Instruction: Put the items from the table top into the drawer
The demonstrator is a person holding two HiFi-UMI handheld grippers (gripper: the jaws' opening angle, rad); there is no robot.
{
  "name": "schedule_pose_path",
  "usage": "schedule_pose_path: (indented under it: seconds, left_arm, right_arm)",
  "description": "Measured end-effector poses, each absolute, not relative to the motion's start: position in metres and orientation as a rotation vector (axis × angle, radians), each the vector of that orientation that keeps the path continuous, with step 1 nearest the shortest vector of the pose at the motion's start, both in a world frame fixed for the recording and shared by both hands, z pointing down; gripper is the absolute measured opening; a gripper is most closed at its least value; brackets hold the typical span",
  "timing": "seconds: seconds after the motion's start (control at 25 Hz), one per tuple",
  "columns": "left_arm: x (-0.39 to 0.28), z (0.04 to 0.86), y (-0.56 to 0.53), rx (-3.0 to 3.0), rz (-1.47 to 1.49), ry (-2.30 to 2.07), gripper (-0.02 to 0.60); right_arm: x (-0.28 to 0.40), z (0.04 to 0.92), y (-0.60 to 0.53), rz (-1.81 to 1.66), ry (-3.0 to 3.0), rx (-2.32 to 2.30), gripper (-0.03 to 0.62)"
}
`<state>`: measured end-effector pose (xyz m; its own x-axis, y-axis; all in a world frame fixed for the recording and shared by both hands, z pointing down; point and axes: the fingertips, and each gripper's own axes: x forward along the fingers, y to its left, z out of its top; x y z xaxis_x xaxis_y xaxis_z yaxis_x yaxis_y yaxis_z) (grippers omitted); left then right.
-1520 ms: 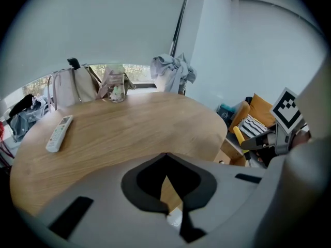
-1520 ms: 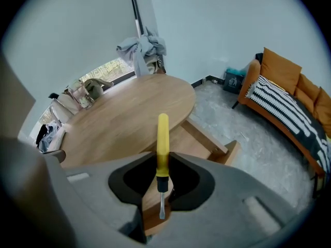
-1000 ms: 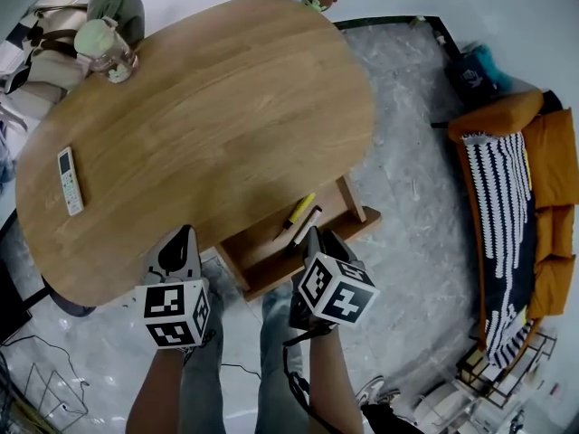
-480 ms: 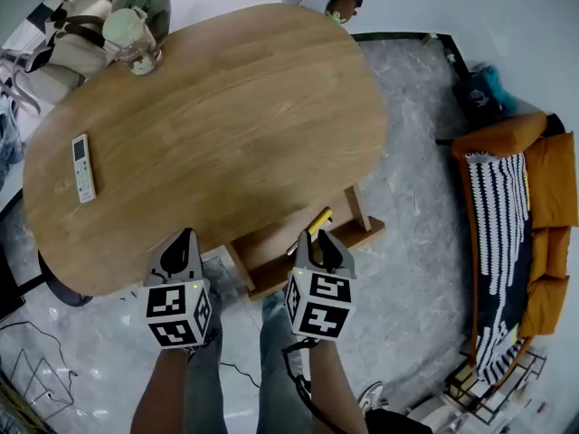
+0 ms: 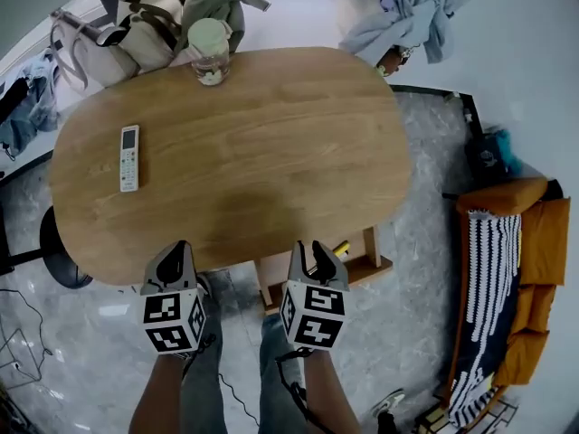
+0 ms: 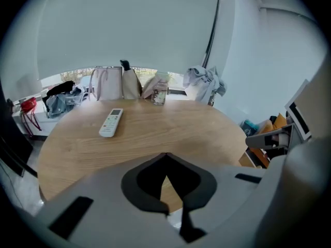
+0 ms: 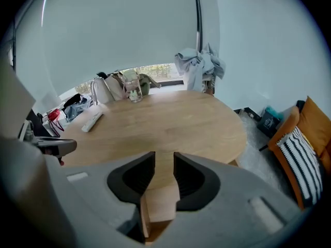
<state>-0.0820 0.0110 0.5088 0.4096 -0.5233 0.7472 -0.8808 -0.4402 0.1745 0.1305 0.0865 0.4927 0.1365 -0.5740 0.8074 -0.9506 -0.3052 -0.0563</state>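
Observation:
A white remote (image 5: 129,157) lies on the left of the oval wooden table (image 5: 271,152), also seen in the left gripper view (image 6: 110,122) and the right gripper view (image 7: 92,122). A glass jar with a green lid (image 5: 210,51) stands at the far edge. A wooden drawer (image 5: 366,269) juts out under the near edge, with a yellow marker (image 5: 341,249) in it. My left gripper (image 5: 176,250) hangs at the near edge, jaws touching at the tip (image 6: 165,156), empty. My right gripper (image 5: 313,248) hovers over the drawer (image 7: 160,200), its jaws (image 7: 164,161) apart with nothing between.
Bags (image 5: 136,30) and a grey-green cloth sit behind the jar. Light blue clothing (image 5: 398,12) hangs past the far edge. An orange sofa with a striped cushion (image 5: 507,269) stands to the right, a black stool (image 5: 54,251) to the left. The person's legs are below.
Both grippers have shifted along the near edge and risen, and the right one has rolled. Much less of the drawer shows from under the table; the dark pen is out of sight.

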Motion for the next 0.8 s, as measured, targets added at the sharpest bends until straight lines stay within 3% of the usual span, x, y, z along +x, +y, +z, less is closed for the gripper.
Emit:
schedule_pose_path:
  seconds: [0.8]
  left_arm:
    - [-0.198, 0.507, -0.010, 1.926, 0.734, -1.392, -0.008]
  right_arm:
    - [0.050, 0.482, 0.020, 0.899, -1.630, 1.779, 0.239]
